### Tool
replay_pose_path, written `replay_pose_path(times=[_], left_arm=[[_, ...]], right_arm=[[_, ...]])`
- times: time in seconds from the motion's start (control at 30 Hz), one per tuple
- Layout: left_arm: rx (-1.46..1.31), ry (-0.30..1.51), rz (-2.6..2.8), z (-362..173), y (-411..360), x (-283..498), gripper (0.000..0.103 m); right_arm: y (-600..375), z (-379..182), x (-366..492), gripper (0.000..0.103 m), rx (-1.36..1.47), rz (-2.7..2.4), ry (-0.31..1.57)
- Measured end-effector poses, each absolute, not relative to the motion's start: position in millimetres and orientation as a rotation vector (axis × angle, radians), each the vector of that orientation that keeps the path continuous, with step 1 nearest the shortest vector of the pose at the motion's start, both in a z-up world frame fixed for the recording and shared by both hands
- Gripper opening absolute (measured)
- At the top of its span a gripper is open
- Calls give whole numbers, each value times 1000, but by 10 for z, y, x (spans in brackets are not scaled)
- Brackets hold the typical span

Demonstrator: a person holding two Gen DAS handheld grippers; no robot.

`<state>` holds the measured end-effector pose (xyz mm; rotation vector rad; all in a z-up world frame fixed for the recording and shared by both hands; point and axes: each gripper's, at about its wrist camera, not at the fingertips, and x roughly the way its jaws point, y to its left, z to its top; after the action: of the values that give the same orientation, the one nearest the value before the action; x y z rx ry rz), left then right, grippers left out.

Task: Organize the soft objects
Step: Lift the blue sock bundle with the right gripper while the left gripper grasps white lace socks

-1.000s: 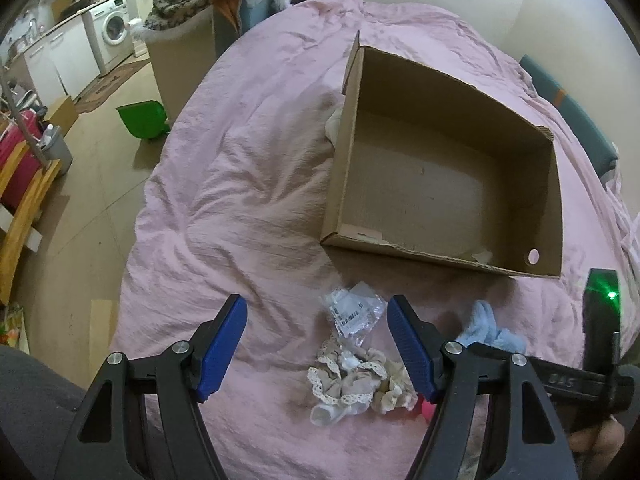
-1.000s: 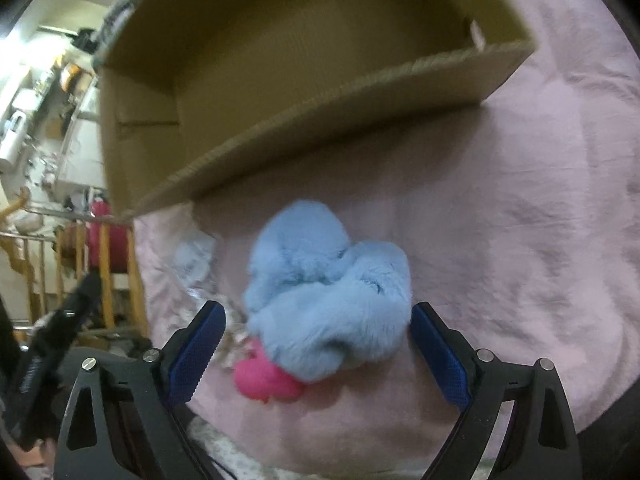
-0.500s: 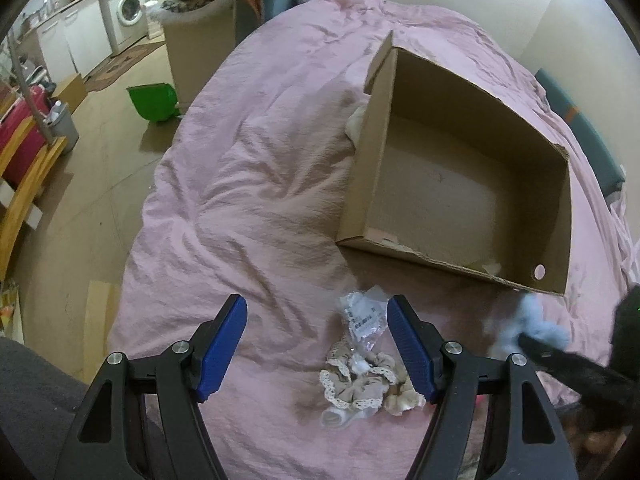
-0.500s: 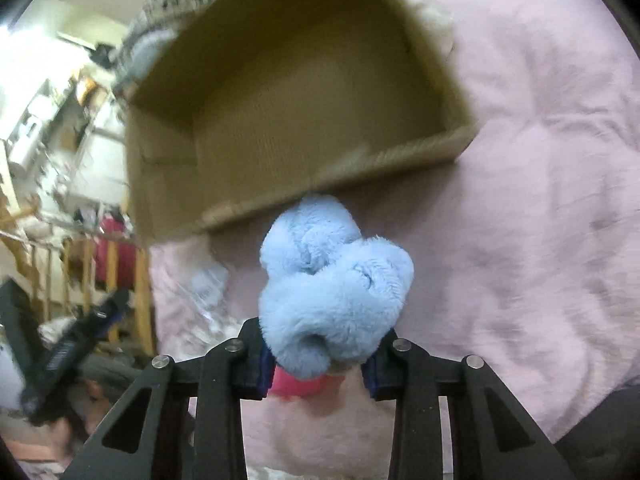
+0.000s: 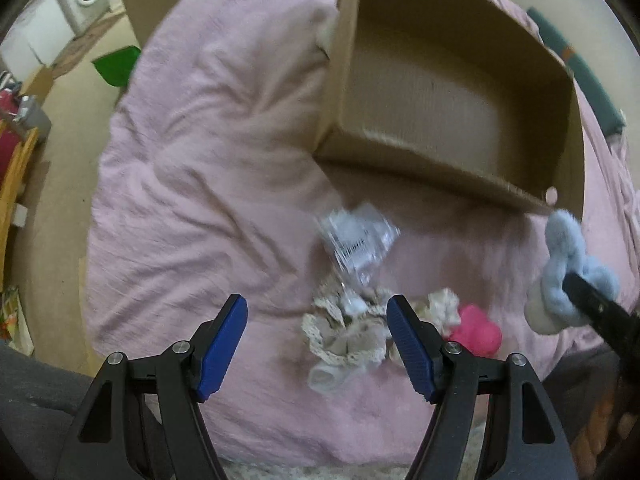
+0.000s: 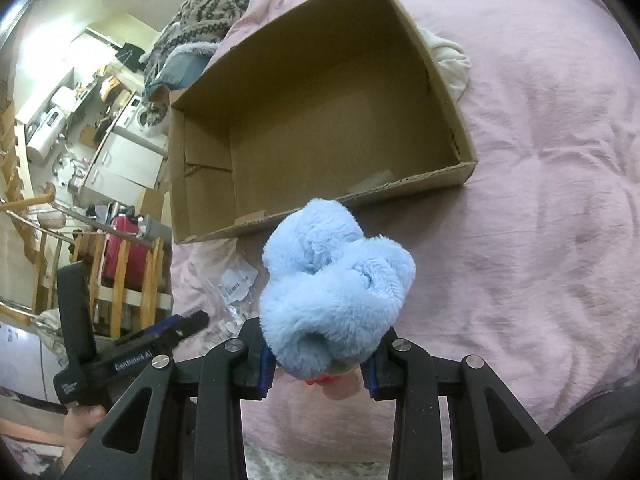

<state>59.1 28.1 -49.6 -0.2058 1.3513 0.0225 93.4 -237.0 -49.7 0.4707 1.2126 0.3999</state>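
Observation:
My right gripper (image 6: 318, 364) is shut on a fluffy light-blue soft item (image 6: 336, 284) and holds it above the pink bedspread, just short of the near wall of an open cardboard box (image 6: 404, 184). The blue item also shows at the right in the left wrist view (image 5: 572, 276). My left gripper (image 5: 318, 334) is open and empty, low over beige lace-trimmed socks (image 5: 348, 336). A bright pink soft item (image 5: 478, 330) lies right of the socks. A clear plastic packet (image 5: 358, 236) lies between the socks and the box (image 5: 440, 184).
The pink bedspread (image 5: 192, 184) covers the bed. A white cloth (image 6: 450, 60) lies beyond the box. A patterned knit blanket (image 6: 208, 8) is piled at the far end. The floor, a green bin (image 5: 116, 66) and wooden furniture lie to the left.
My right gripper shut on the blue item and lifted it toward the box. My left gripper moved forward and lower over the socks. The pink item is now uncovered.

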Motion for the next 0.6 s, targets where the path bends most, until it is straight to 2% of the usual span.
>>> replay_pose_path(times=[0.13,0.17,0.2,0.27,0.33,0.6], left_arm=[[-240,1414,34,-662,313,620,69],[-263,1437,24,-712,318,628,64],[-294,1455,9,-754,332,633,58],[-366,1465,-31,-776,350,631,26],[-352,1438,-29,-707,335,612,9],[-367,1279,-151,-212,281,409,9]], right_arm=[[-2272,-517,965,36,459,406,1223],[-2269,-518,965,36,456,407,1224],[-2264,-523,958,36,457,406,1225],[-2282,-530,960,36,460,401,1229],[-2272,-547,960,36,462,394,1234],[-2246,-529,933,36,458,394,1230]])
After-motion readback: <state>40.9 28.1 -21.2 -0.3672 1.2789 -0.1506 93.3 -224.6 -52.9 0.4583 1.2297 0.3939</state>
